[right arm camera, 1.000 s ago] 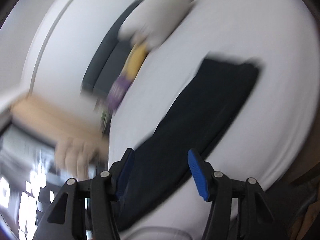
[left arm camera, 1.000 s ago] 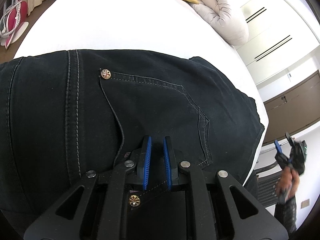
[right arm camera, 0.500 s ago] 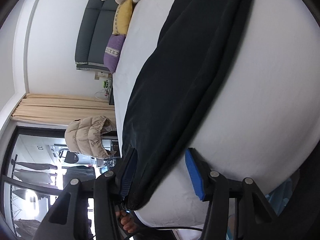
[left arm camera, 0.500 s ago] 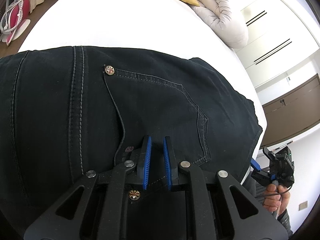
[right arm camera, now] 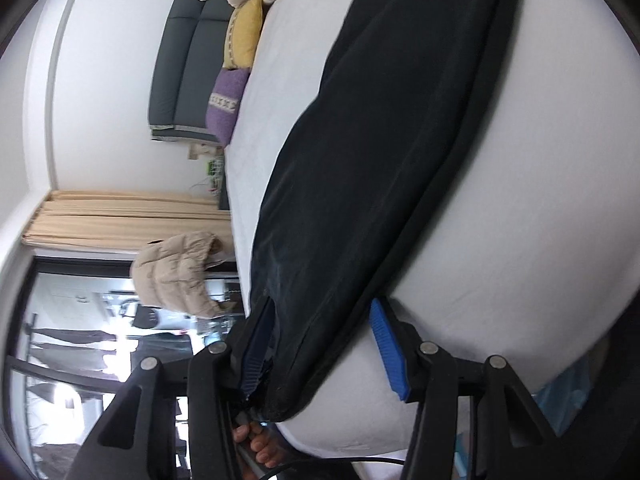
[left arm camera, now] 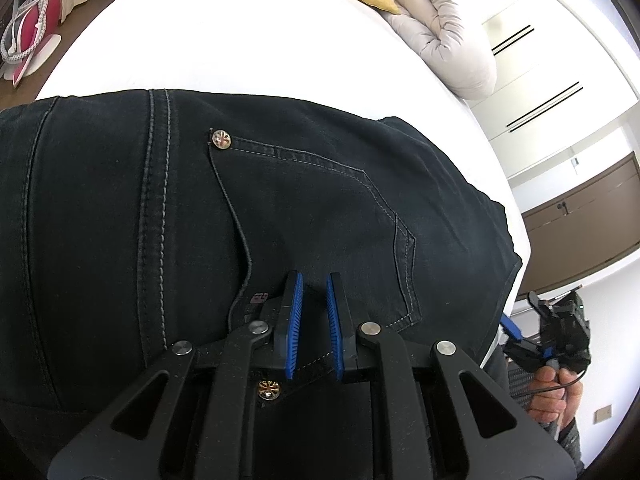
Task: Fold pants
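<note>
Grasp step: left gripper (left arm camera: 314, 326) clamped on pants (left arm camera: 320, 200) waistband, lower centre; right gripper (right arm camera: 320, 350) apart around hem; closing seems next.

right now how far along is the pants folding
Early stage. Done: the black pants lie on the white bed, apparently doubled leg over leg, stretched long in the right wrist view. In hand: the left gripper is shut on the waist edge by the back pocket; the right gripper is open, straddling the hem end. Left: close the right fingers, then make the crosswise folds.
</note>
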`<state>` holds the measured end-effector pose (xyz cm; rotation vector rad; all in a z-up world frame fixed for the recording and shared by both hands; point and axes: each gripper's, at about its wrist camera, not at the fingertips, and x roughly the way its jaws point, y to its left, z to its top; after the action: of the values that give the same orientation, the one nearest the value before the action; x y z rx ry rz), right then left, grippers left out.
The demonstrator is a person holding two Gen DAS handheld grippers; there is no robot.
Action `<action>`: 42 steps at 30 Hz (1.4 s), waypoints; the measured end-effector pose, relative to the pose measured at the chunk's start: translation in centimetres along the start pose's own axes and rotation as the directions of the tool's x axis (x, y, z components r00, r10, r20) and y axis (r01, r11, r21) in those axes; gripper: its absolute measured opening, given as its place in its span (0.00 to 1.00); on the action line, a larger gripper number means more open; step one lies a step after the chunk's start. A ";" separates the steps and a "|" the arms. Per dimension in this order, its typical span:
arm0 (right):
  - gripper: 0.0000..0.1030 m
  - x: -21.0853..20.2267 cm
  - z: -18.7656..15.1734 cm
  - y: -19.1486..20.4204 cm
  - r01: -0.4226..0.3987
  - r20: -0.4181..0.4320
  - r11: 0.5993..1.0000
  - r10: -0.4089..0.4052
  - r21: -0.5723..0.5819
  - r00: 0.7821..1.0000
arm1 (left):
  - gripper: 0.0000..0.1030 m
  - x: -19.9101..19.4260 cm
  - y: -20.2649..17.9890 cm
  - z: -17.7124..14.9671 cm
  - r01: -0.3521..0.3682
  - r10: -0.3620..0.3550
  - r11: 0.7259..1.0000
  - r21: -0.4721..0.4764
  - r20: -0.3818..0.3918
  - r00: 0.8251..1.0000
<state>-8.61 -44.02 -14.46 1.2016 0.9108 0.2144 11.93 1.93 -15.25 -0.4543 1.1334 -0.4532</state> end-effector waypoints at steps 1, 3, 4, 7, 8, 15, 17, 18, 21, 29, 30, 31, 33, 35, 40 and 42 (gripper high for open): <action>0.53 -0.4 0.2 0.4 -0.013 0.009 1.000 0.014 -0.006 1.000 | 0.12 0.0 0.0 0.0 0.001 -0.001 1.000 -0.001 0.001 1.000; 0.53 -0.8 0.5 1.3 -0.025 0.012 0.999 0.026 -0.022 1.000 | 0.12 -0.1 0.1 0.0 0.002 -0.002 1.000 -0.001 0.003 1.000; 0.53 -0.8 0.5 1.6 -0.023 0.006 0.999 0.023 -0.031 1.000 | 0.12 -0.1 0.2 0.0 0.002 -0.002 1.000 -0.001 0.004 1.000; 0.53 0.0 0.4 1.7 -0.020 -0.022 1.000 0.020 -0.018 1.000 | 0.12 -0.2 0.3 -0.1 0.005 -0.005 1.000 -0.001 0.004 1.000; 0.53 0.4 0.3 1.5 -0.022 -0.032 1.000 0.022 -0.007 0.999 | 0.12 -0.2 0.3 -0.1 0.007 -0.007 1.000 -0.002 0.005 1.000; 0.52 1.9 -0.2 0.5 -0.008 -0.063 0.999 0.010 0.036 0.998 | 0.12 -0.3 0.3 -0.1 0.008 -0.008 1.000 -0.002 0.007 1.000; 0.52 2.5 -0.3 0.3 -0.012 -0.074 0.999 0.015 0.048 0.997 | 0.12 -0.3 0.3 -0.1 0.008 -0.008 1.000 -0.003 0.006 1.000; 0.52 2.8 -0.3 0.1 -0.015 -0.082 0.998 0.019 0.058 0.996 | 0.12 -0.3 0.3 -0.1 0.008 -0.008 1.000 -0.002 0.006 1.000; 0.52 3.7 -0.5 0.0 -0.037 -0.097 0.997 0.043 0.071 0.994 | 0.12 -0.3 0.3 -0.1 0.008 -0.008 1.000 -0.002 0.007 1.000; 0.09 4.8 0.5 -1.4 0.006 -0.024 0.996 -0.004 0.087 1.000 | 0.12 -0.3 0.3 -0.2 0.007 -0.007 1.000 0.000 0.005 1.000; 0.02 4.7 0.4 -1.7 0.018 -0.015 0.995 -0.017 0.095 1.000 | 0.12 -0.3 0.3 -0.2 0.007 -0.007 1.000 0.000 0.006 1.000; 0.00 4.6 0.4 -2.2 0.021 -0.012 0.994 -0.020 0.106 1.000 | 0.12 -0.3 0.3 -0.2 0.006 -0.006 1.000 0.000 0.006 1.000; 0.00 4.4 0.2 -2.5 -0.009 -0.010 0.995 0.010 0.098 1.000 | 0.12 -0.3 0.3 -0.2 0.005 -0.005 1.000 0.001 0.006 1.000; 0.00 4.2 0.1 -2.2 0.011 -0.003 0.998 -0.011 0.059 1.000 | 0.12 -0.3 0.3 -0.1 0.004 -0.004 1.000 0.001 0.006 1.000; 0.00 3.1 -0.3 -2.3 0.014 0.030 1.000 -0.014 0.013 0.999 | 0.12 -0.2 0.2 -0.1 0.006 -0.006 1.000 0.000 0.003 1.000; 0.00 2.7 -0.5 -2.3 0.018 0.040 1.000 -0.018 0.005 0.999 | 0.12 -0.1 0.2 -0.1 0.004 -0.004 1.000 0.000 0.004 1.000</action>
<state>-7.97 -42.99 -17.85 1.1976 0.8872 0.1728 11.85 2.19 -15.29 -0.4578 1.1288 -0.4553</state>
